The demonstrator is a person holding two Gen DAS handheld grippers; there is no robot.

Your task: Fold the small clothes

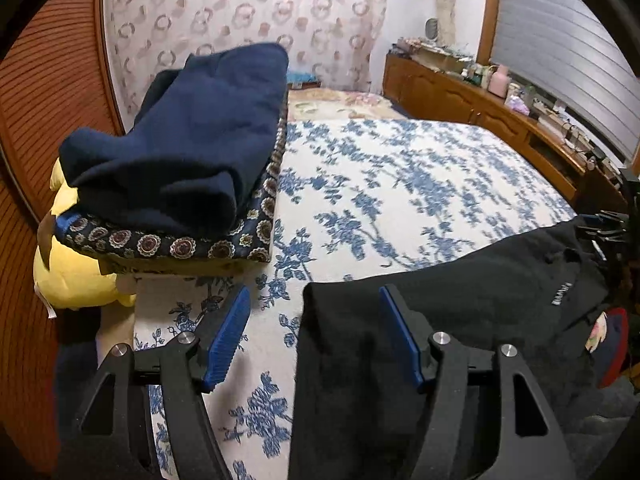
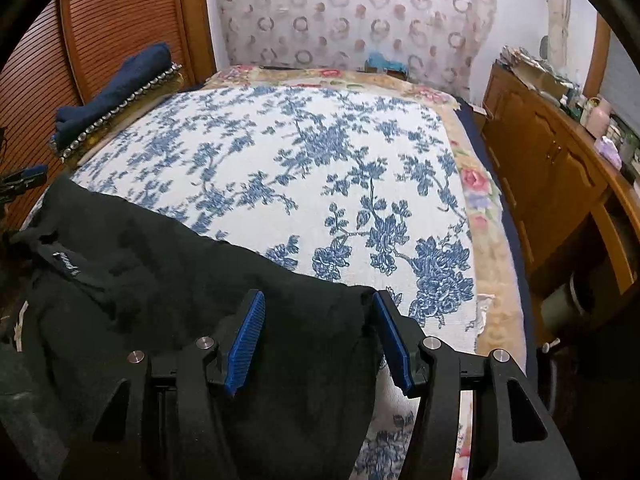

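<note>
Both jaws apart over the black garment on the bed.

Left wrist view: my left gripper [image 1: 314, 332] stands with jaws apart over the near left corner of the black garment [image 1: 460, 320], spread on the floral bedspread [image 1: 380, 184], I judge for a fold; only here, a yellow plush [image 1: 72, 276]. Right wrist view: my right gripper [image 2: 318, 338], jaws apart, straddles the garment's right corner, clamping nothing; only here, the bed's right edge.

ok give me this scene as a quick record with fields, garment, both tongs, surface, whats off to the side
garment: black garment lying at the near edge of the bed
left tongs: open, straddling the garment's left edge
right tongs: open, straddling its right edge
surface: blue floral bedspread
side pile: folded navy cloth on a patterned cushion
also: yellow plush beside the pile
</note>
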